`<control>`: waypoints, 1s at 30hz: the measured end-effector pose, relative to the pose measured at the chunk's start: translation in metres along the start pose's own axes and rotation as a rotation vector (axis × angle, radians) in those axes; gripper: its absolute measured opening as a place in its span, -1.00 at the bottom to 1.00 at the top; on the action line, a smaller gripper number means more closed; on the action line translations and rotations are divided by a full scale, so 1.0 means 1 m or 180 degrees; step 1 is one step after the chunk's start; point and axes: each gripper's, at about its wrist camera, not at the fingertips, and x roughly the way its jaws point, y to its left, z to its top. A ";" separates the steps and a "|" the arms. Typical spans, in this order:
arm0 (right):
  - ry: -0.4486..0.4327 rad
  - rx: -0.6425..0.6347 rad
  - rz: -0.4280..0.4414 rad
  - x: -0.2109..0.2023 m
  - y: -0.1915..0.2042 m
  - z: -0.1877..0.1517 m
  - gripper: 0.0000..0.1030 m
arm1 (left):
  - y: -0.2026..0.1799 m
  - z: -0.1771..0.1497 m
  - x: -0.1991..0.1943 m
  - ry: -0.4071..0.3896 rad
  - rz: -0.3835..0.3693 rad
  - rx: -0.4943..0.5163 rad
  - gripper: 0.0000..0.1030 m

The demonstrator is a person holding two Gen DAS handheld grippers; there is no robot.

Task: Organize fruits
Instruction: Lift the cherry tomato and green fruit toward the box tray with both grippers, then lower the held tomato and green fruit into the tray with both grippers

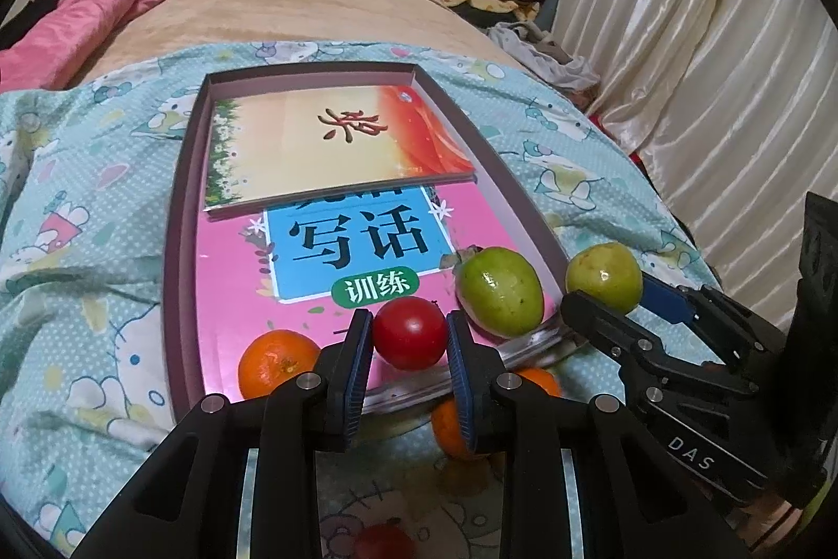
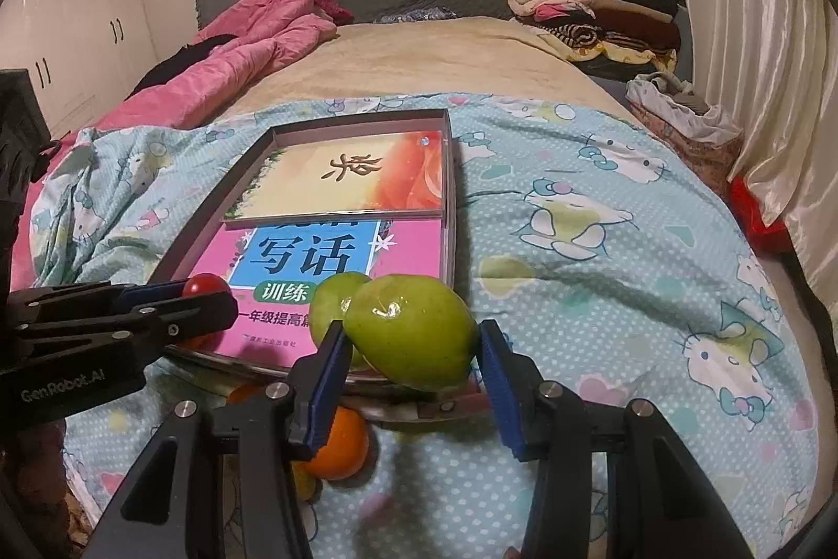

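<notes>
1. While the left gripper [image 1: 409, 339] pinches a small round red fruit [image 1: 409, 332] between its blue pads, it sits over the lower edge of the shallow grey-walled cardboard tray [image 1: 180, 213] at the bottom centre of the left wrist view.
2. The right gripper [image 2: 414, 360] clasps a glossy green oval fruit [image 2: 414, 331] just above the tray's lower right corner.
3. A second green fruit [image 1: 500, 292] and an orange round citrus [image 1: 275, 362] rest on the pink workbook [image 1: 230, 265] inside the tray; a cream-and-orange book [image 1: 335, 145] fills the upper half.
4. Another orange fruit [image 2: 343, 446] lies outside, below the tray's rim.
5. Open room shows right of the tray on the pale blue cartoon-cat bedsheet [image 2: 602, 244].
6. Upper left lies a pink quilt [image 2: 251, 35]; upper right, stacked folded clothes [image 2: 602, 6] beside cream curtains [image 2: 759, 35].
</notes>
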 end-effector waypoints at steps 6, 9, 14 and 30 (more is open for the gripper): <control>0.0008 -0.0073 0.0043 0.004 0.006 0.000 -0.04 | 0.003 -0.001 0.010 0.0057 0.0022 0.0005 -0.44; 0.0033 -0.0106 0.0079 0.005 0.009 -0.001 -0.05 | 0.004 -0.001 0.013 0.0071 0.0060 0.0023 -0.44; 0.0051 -0.0121 0.0159 0.008 0.012 -0.001 -0.05 | 0.004 0.000 0.017 0.0089 0.0100 0.0037 -0.44; 0.0087 -0.0039 0.0398 0.017 0.011 0.003 -0.04 | 0.006 0.000 0.016 0.0061 0.0152 0.0058 -0.44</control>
